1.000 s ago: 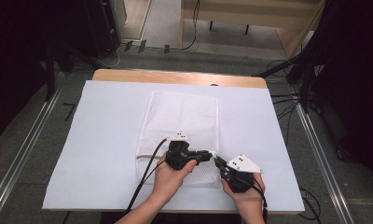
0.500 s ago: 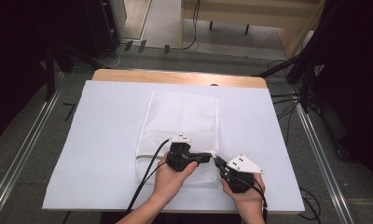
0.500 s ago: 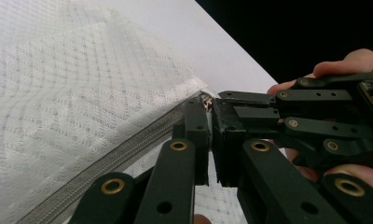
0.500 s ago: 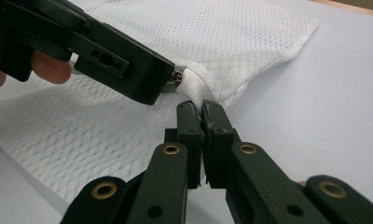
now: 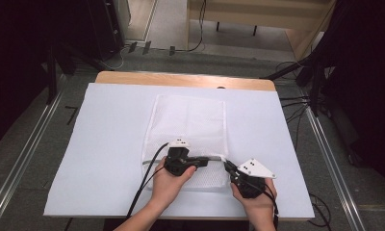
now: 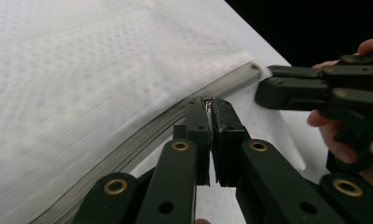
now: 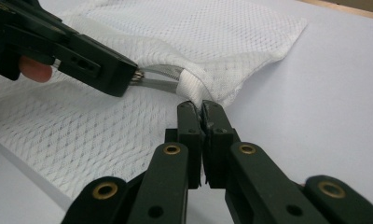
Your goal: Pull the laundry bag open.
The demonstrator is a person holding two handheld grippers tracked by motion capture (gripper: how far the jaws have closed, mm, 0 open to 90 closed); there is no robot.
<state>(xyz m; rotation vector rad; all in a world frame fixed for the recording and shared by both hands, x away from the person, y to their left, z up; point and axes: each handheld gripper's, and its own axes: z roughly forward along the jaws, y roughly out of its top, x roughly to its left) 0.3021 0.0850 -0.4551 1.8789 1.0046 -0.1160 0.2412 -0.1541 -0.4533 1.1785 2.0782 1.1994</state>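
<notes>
Jaws of both grippers clamp the mesh bag [image 5: 190, 130], its length running away from the person.

The mesh bag [image 5: 190, 130], at the centre of the high view, is white, with a fine diamond net pattern plain in the right gripper view [image 7: 212, 32]. Its zipper strip [image 7: 159, 77] is silvery grey. The sheet [image 5: 109, 144] beneath it is pale, faintly bluish white, without pattern. The table edge [image 5: 181, 79] along the upper middle shows light wood brown. The left gripper [image 5: 207, 161] is black, with a white plate on top; the right gripper [image 5: 227, 167] is black with a light grey three-cornered plate. Brass-coloured rivets [image 7: 171, 149] dot the black jaws at the bottom of both gripper views. The floor [image 5: 32, 144] at left is dull grey.
</notes>
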